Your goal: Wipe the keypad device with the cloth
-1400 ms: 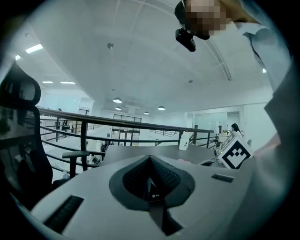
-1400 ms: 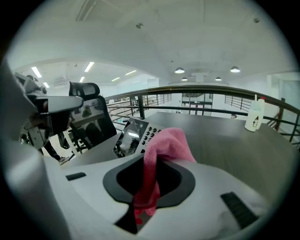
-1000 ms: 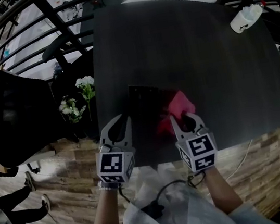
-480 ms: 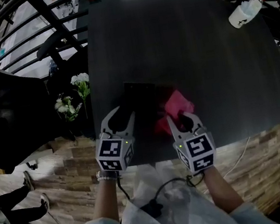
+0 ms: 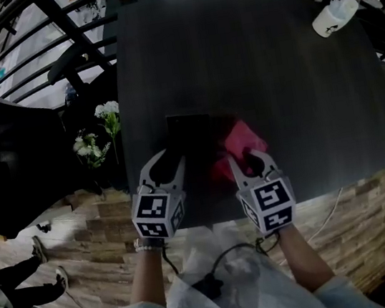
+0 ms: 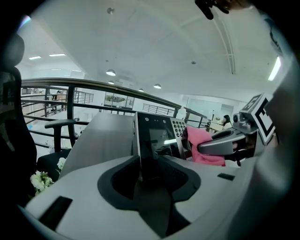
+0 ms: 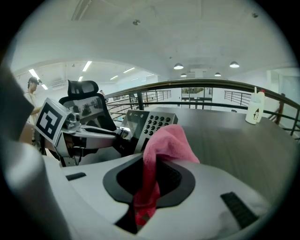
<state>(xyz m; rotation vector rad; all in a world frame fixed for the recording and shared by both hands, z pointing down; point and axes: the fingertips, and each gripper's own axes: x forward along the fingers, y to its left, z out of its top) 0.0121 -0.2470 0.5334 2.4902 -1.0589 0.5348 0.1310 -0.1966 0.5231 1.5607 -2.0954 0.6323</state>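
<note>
The dark keypad device (image 5: 189,131) lies flat near the table's front edge, its keys (image 7: 154,123) facing up. My left gripper (image 5: 166,163) is at its near left corner. In the left gripper view the device's edge (image 6: 140,145) stands between the wide jaws, which are closing, and the pads do not visibly press on it. My right gripper (image 5: 251,161) is shut on the pink cloth (image 5: 238,142). The cloth (image 7: 167,140) bunches out of the jaws and rests on the device's right side, beside the keys.
The dark table (image 5: 256,52) runs far ahead. A white bottle (image 5: 335,18) stands at its far right corner. White flowers (image 5: 104,131) and a black office chair (image 5: 12,156) are left of the table, below a curved railing (image 5: 30,45).
The left gripper's jaws have spread wider and it has edged forward at the device's corner. The right gripper still holds the cloth in nearly the same place.
</note>
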